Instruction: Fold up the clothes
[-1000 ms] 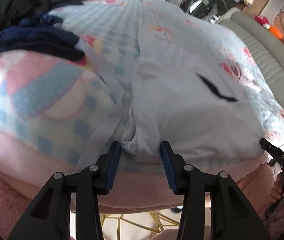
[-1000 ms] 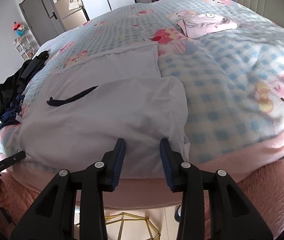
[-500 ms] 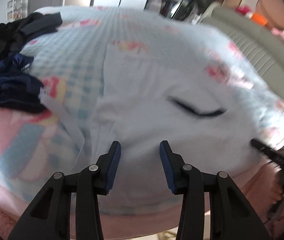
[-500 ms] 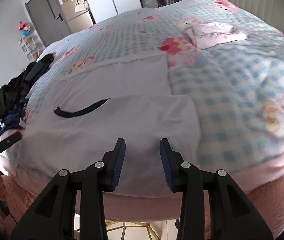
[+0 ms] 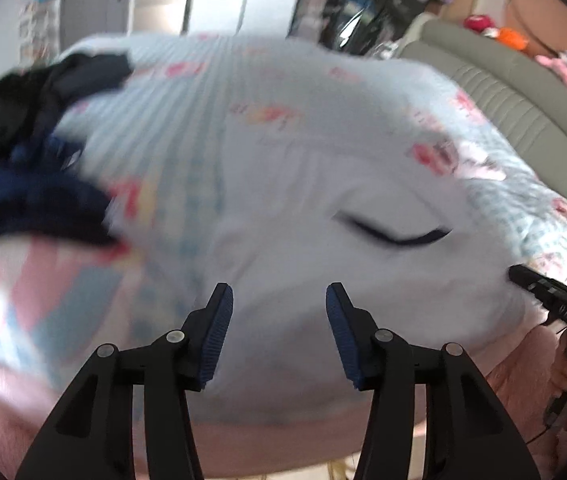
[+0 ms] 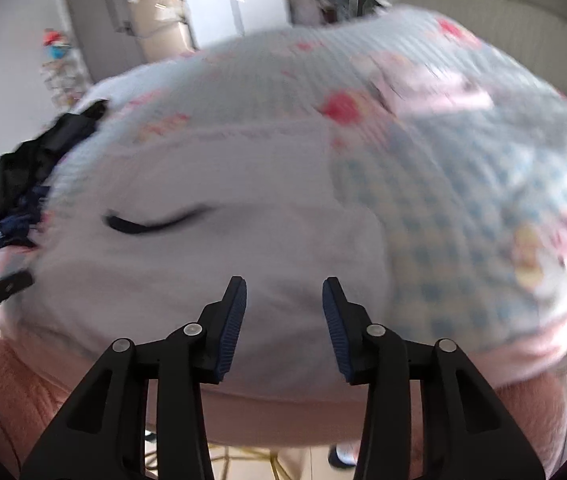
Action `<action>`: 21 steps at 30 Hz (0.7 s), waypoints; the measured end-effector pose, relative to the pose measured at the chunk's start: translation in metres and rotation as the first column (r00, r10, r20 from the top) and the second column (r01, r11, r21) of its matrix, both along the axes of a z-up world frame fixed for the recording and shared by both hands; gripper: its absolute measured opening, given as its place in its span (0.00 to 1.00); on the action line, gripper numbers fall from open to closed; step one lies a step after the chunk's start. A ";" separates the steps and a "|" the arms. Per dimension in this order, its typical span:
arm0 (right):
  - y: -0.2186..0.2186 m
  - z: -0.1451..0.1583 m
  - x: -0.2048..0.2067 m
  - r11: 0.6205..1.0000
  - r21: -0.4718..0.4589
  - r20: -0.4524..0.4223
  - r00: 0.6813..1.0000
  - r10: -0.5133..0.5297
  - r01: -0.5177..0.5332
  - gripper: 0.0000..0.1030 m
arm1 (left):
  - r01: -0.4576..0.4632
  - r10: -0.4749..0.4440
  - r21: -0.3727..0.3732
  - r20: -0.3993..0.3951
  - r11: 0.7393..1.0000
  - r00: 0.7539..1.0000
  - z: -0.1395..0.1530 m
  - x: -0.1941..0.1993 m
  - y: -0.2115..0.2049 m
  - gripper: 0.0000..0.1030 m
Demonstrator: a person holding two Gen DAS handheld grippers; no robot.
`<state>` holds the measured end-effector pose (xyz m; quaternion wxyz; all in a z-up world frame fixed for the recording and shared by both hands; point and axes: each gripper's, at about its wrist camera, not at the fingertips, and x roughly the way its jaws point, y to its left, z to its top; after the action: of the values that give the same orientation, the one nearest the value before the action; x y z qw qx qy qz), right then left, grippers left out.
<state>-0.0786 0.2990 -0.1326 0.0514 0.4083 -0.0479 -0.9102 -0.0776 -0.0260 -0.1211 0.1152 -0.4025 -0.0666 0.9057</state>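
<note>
A white garment (image 5: 315, 248) with a black swoosh mark (image 5: 395, 234) lies spread on the bed, its near edge at the bed's front. It also shows in the right wrist view (image 6: 219, 248). My left gripper (image 5: 279, 308) is open and empty, just above the garment's near edge. My right gripper (image 6: 283, 300) is open and empty, over the garment's near right part. Both views are motion-blurred. The right gripper's tip shows at the right of the left wrist view (image 5: 543, 292).
The bed has a blue-checked cartoon blanket (image 6: 463, 200) with a pink fleece edge (image 6: 243, 412). A pile of dark clothes (image 5: 23, 152) lies at the bed's left. A folded pink garment (image 6: 427, 88) lies far right. A padded headboard (image 5: 523, 92) is beyond.
Both grippers have lifted and drawn back from the garment's near edge, staying open. The left gripper has swung right, toward the garment's middle. Both views are now blurred.
</note>
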 end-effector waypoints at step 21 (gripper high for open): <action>0.019 -0.031 0.012 0.998 0.034 0.092 0.995 -0.050 0.047 0.45 | 0.065 -0.055 -0.179 0.058 0.982 0.997 -0.018 0.006 0.028 0.58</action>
<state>-0.0671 0.3180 -0.1632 0.0205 0.4494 -0.0459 -0.8919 -0.0719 0.0016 -0.1389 0.1036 -0.4368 0.0249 0.8932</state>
